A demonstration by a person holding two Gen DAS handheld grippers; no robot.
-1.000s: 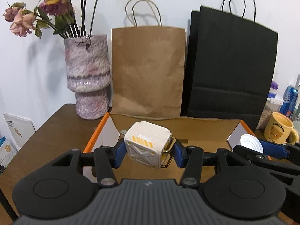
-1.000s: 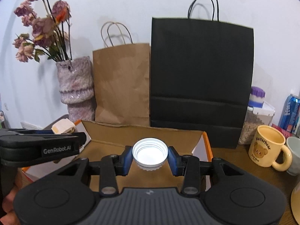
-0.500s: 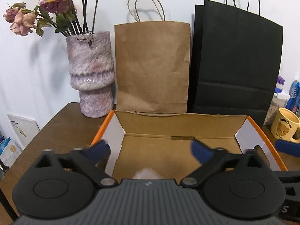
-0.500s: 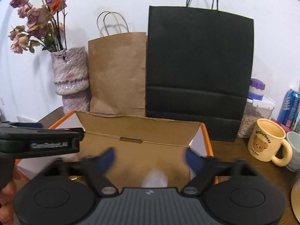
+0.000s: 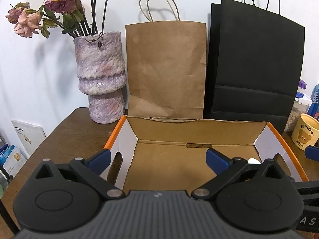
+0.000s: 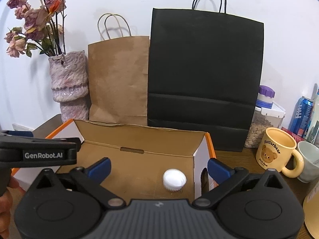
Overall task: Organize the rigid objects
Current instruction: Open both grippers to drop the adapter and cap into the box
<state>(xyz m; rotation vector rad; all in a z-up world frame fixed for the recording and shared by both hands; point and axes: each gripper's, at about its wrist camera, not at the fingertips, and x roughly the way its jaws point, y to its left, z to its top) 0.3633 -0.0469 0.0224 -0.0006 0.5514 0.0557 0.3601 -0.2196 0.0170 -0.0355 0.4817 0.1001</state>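
An open cardboard box (image 5: 116,135) with an orange rim stands on the wooden table. My left gripper (image 5: 157,158) hovers over its left half, open, with nothing between its blue fingers. The white blocky gadget it held is hidden from view. My right gripper (image 6: 159,167) hangs over the box (image 6: 210,143) on its right side; its jaws are opening and nothing is between them. A white ribbed cap (image 6: 174,180) lies loose on the box floor near the right wall. A sliver of the cap (image 5: 254,161) shows in the left wrist view. The left gripper (image 6: 39,151) also appears in the right wrist view.
Behind the box stand a purple vase (image 5: 100,83) with dried flowers, a brown paper bag (image 5: 165,69) and a black paper bag (image 5: 257,65). To the right are a yellow bear mug (image 6: 277,152), a pale cup (image 6: 309,161), a jar (image 6: 263,119) and a blue can (image 6: 302,115).
Both grippers opened. The white gadget dropped out of the left gripper and out of sight; the white cap fell from the right gripper onto the box floor.
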